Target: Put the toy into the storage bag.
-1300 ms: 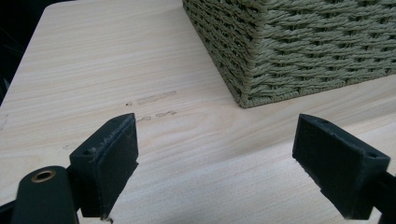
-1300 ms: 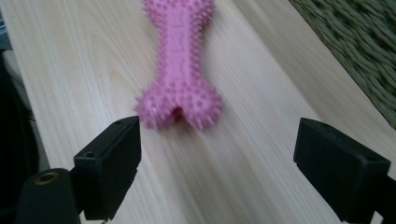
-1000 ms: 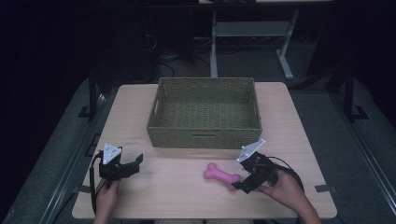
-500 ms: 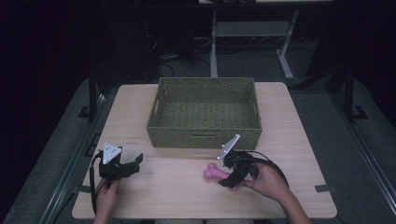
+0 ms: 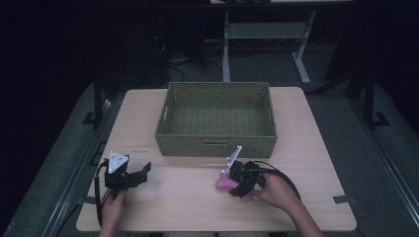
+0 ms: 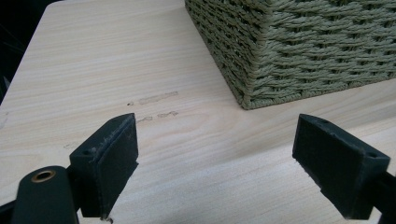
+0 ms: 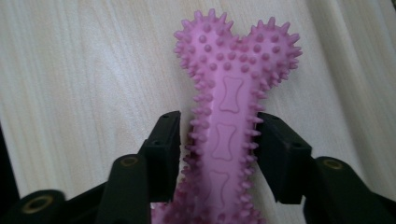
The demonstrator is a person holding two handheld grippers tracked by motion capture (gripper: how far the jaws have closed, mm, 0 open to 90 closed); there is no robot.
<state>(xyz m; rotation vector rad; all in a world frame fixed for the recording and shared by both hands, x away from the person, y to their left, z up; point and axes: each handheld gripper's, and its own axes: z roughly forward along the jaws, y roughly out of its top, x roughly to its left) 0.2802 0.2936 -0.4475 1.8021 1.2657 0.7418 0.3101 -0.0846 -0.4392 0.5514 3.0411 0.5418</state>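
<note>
A pale wood-grain counter [image 5: 306,148] stands in a dark room, with a grey floor around it and a white metal frame behind. A rectangular olive-green woven basket [image 5: 216,119] sits toward the far middle of the counter. Near the front edge, right of centre, lies a pink spiky rubber bone-shaped toy [image 7: 224,140]. The right hand-held gripper [image 7: 219,149] straddles the toy's shaft, its two black jaws set on either side and touching the spikes, the knobbed end jutting beyond them. At the front left, the left hand-held gripper [image 6: 217,161] is released, jaws spread wide over bare counter, pointing toward the basket's near corner and well apart from the toy.
</note>
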